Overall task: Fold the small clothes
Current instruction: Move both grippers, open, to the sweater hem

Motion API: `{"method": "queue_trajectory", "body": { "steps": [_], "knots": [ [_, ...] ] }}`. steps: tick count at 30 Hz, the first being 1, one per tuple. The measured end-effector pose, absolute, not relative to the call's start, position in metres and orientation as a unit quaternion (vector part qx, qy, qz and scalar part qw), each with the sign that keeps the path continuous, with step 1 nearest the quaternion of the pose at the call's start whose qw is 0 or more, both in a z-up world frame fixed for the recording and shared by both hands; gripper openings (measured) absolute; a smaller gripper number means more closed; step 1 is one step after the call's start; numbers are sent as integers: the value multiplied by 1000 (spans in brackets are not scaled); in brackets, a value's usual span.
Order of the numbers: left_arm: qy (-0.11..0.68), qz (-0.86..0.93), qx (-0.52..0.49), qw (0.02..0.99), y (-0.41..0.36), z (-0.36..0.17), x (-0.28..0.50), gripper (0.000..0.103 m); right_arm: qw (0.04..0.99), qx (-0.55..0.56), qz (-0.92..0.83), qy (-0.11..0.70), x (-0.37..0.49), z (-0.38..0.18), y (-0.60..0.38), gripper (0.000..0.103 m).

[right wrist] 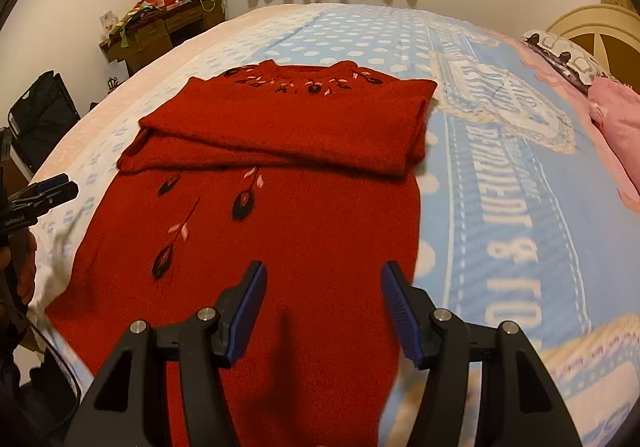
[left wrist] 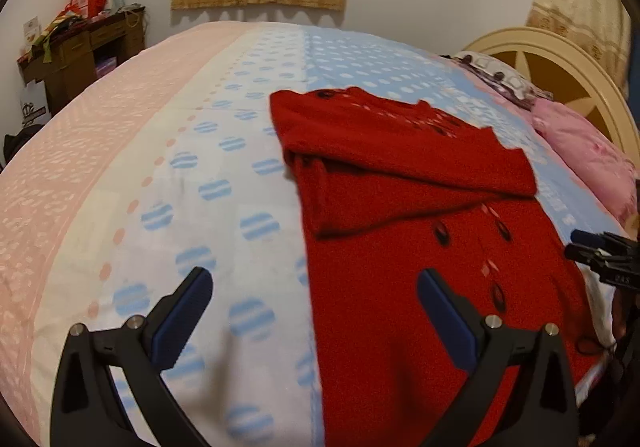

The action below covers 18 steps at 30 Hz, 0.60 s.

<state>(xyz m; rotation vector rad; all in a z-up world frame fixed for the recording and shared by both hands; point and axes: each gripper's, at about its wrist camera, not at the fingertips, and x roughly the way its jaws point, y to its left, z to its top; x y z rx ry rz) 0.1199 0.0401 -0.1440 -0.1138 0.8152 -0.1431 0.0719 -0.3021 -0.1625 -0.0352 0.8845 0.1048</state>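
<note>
A red knit sweater [right wrist: 288,207] with dark and pink leaf embroidery lies flat on the bed, both sleeves folded across its chest; it also shows in the left wrist view [left wrist: 400,247]. My right gripper [right wrist: 323,279] is open and empty, hovering over the sweater's lower right part near the hem. My left gripper [left wrist: 316,287] is open and empty above the sweater's left edge, one finger over the sheet, one over the knit. Each gripper shows at the other view's edge, the left [right wrist: 48,189] and the right [left wrist: 600,251].
The bed sheet [left wrist: 200,167] is pink, white and blue with dots and printed letters. Pink and patterned pillows [right wrist: 616,107] lie by the cream headboard [left wrist: 560,59] on the right. A cluttered wooden desk [right wrist: 156,35] and a black bag [right wrist: 44,115] stand at the left.
</note>
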Motion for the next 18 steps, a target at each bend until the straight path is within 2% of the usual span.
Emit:
{"method": "queue_trajectory", "body": {
  "steps": [7,18],
  "knots": [
    [419,-92,-8,903,29,-153,82,103,897,-25,42,440,29,-164,-313,60],
    [448,-108,-18,887,31,-171,40,103,884,-7,25,467,-24,-181,-329,60]
  ]
}}
